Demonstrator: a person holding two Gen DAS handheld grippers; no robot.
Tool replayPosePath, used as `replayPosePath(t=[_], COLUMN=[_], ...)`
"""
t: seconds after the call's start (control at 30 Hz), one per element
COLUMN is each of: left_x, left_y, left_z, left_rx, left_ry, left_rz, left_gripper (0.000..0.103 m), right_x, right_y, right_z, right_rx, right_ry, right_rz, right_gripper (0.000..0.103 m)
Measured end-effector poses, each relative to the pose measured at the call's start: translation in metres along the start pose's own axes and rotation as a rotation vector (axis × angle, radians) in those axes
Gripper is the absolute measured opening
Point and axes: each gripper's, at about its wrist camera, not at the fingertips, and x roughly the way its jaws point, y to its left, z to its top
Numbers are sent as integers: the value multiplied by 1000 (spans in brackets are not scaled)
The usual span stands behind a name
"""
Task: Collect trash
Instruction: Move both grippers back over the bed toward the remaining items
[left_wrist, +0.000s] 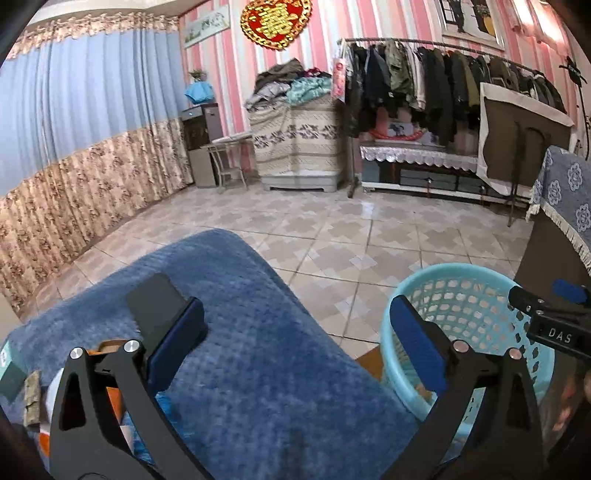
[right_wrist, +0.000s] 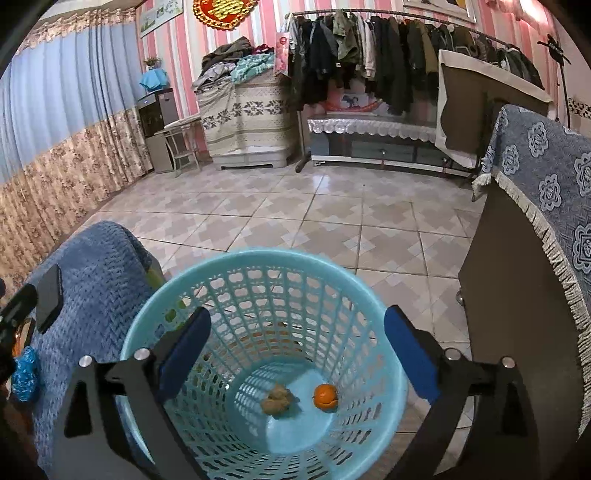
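My right tool (right_wrist: 295, 354) hangs open and empty over the basket (right_wrist: 258, 258); an orange peel (right_wrist: 325, 396) and brown scrap (right_wrist: 277, 404) lie inside it. My left tool (left_wrist: 295, 347), open too, must fetch more trash left of the basket

Lived-in home room, loaded clothes rail (right_wrist: 388, 44) along far wall, long curtains (right_wrist: 66, 122) at left, tiled floor (right_wrist: 295, 221), striped wallpaper (right_wrist: 177, 48)
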Motion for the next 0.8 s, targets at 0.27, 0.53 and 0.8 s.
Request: replayPosePath(t=[0.27,0.53,0.8], left_x=[-38,-81,-130], left_y=[42,105,187], left_z=[4,-16,-55], left_rx=[-65,-151,-230], left_ry=[-37,-42,-16], left_rz=[54,161,308], left_gripper=[98,98,98], right_x=[-27,-52,-64], right_y=[27,79,137], right_z=[6,1,-21], right_rx=[-39,-87,-216], right_ry=[-62,-87,-69], right_rz=[55,161,264], right_gripper=[94,94,94])
